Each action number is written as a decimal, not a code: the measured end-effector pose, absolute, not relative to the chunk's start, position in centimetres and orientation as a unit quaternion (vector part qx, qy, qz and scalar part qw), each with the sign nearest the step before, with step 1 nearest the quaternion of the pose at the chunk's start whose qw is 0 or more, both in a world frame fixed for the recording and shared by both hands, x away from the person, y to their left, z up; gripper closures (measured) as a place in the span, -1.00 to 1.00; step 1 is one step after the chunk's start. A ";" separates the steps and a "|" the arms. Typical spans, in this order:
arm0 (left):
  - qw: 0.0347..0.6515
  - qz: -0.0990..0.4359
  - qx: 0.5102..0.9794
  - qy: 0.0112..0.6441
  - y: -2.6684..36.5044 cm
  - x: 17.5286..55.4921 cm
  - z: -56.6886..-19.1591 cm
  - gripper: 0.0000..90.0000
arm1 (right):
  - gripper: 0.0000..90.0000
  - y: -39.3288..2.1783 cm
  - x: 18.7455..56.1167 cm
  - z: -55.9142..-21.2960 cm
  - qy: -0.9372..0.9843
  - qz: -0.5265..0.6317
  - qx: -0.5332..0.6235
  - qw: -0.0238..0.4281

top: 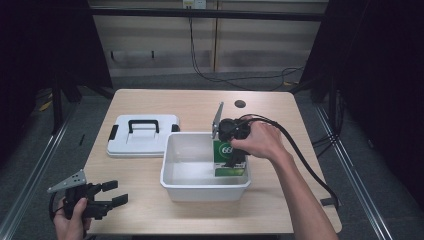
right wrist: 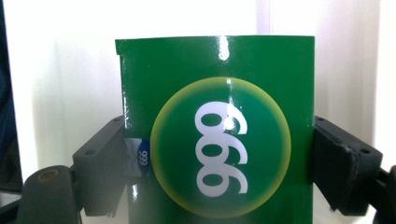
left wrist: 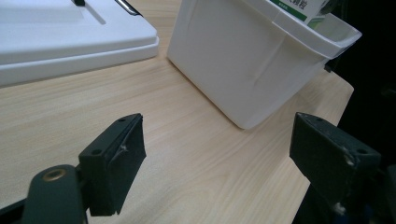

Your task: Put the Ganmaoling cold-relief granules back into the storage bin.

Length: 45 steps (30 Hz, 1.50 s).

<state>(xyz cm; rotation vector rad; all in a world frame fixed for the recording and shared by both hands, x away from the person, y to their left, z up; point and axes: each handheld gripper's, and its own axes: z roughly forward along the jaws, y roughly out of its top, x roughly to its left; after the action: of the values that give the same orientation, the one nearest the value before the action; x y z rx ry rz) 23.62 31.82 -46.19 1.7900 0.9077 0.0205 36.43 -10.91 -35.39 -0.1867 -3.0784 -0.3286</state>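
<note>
Overhead, the right claw [top: 234, 159] reaches down into a white bin [top: 172, 176] at the middle of a light wooden table [top: 200, 102], its jaws clamped on the two sides of a green box [right wrist: 219, 140] printed with white digits in a yellow-ringed circle. The box stands against the bin's right wall. At the near left corner of the table, the left claw [top: 112, 194] hovers with its jaws apart and nothing between them, pointed toward the bin's outer wall. A white lid [top: 142, 136] with a black handle lies flat just left of the bin, toward the far side.
</note>
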 end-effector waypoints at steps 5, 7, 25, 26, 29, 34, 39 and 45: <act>0.537 0.008 0.753 0.381 31.8 23.6 -46.2 -0.60 | -0.66 -10.9 36.5 -35.9 -0.993 -0.101 -0.065 0.017; 0.537 0.008 0.753 0.380 31.8 23.6 -46.2 -0.60 | -0.66 -10.9 36.5 -36.2 -0.993 -0.099 -0.061 0.019; 0.537 0.008 0.753 0.381 31.8 23.6 -46.2 -0.60 | -0.66 -10.2 36.5 -38.0 -0.997 -0.062 -0.050 0.016; 0.538 0.008 0.752 0.382 31.8 23.6 -46.2 -0.60 | -0.66 -10.1 36.5 -38.2 -0.997 -0.061 -0.049 0.014; 0.536 0.008 0.753 0.380 31.8 23.6 -46.2 -0.60 | -0.66 -9.9 36.5 -38.6 -0.997 -0.056 -0.047 0.014; 0.537 0.008 0.752 0.382 31.9 23.6 -46.2 -0.60 | -0.66 -9.5 36.6 -39.5 -0.998 -0.044 -0.041 0.017; 0.538 0.009 0.753 0.380 31.8 23.6 -46.2 -0.59 | -0.66 -9.4 36.6 -40.1 -0.998 -0.039 -0.041 0.020; 0.537 0.009 0.753 0.380 31.9 23.6 -46.2 -0.60 | -0.67 -9.4 36.6 -40.7 -0.998 -0.036 -0.044 0.019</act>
<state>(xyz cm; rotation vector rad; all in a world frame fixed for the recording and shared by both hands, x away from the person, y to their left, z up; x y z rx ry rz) 23.60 31.89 -46.17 1.7911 0.9055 0.0204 36.56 -9.40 -40.65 -0.1378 -3.0987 -0.1127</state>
